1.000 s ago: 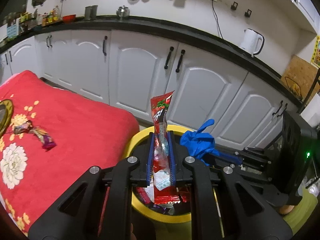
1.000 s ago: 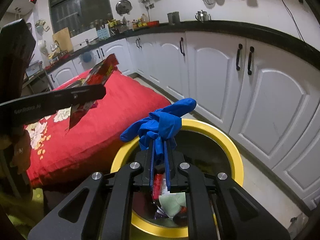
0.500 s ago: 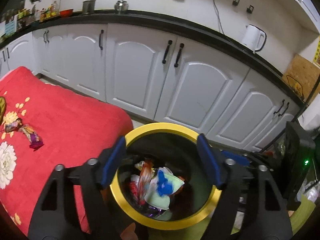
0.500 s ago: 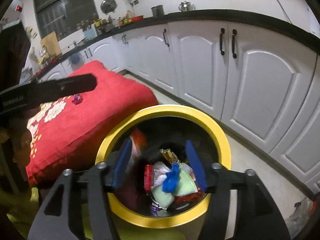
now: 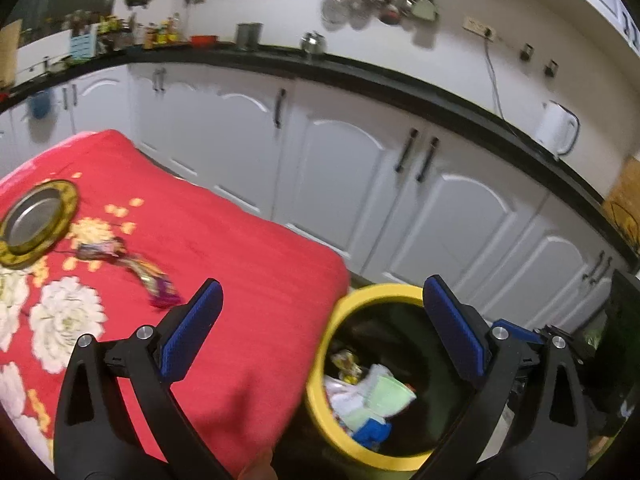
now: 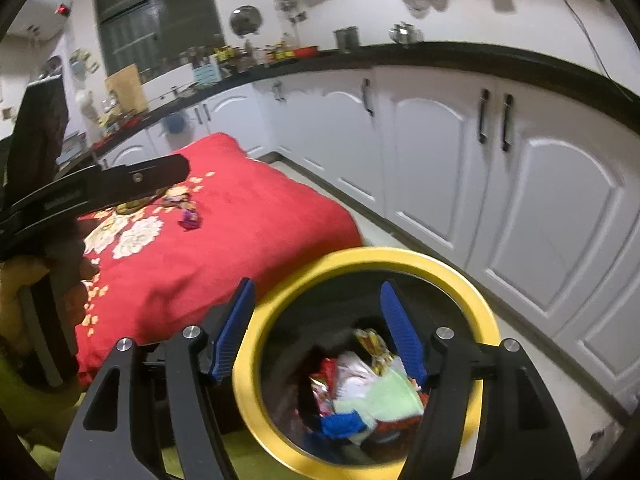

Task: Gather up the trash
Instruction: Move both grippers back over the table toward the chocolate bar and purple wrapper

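A yellow-rimmed black trash bin stands beside the red table and holds wrappers, a green cloth and a blue glove. My left gripper is open and empty, above the table's corner and the bin's left rim. My right gripper is open and empty, just above the bin's mouth. Two candy wrappers lie on the red flowered tablecloth, ahead and left of the left gripper.
A gold-rimmed metal plate sits on the table at far left. White cabinets under a black counter run behind the bin. A white kettle stands on the counter. The left gripper's arm shows in the right wrist view.
Both grippers opened and dropped the red wrapper and the blue glove into the bin. The left gripper then swung left toward the table, and the right drew slightly back.
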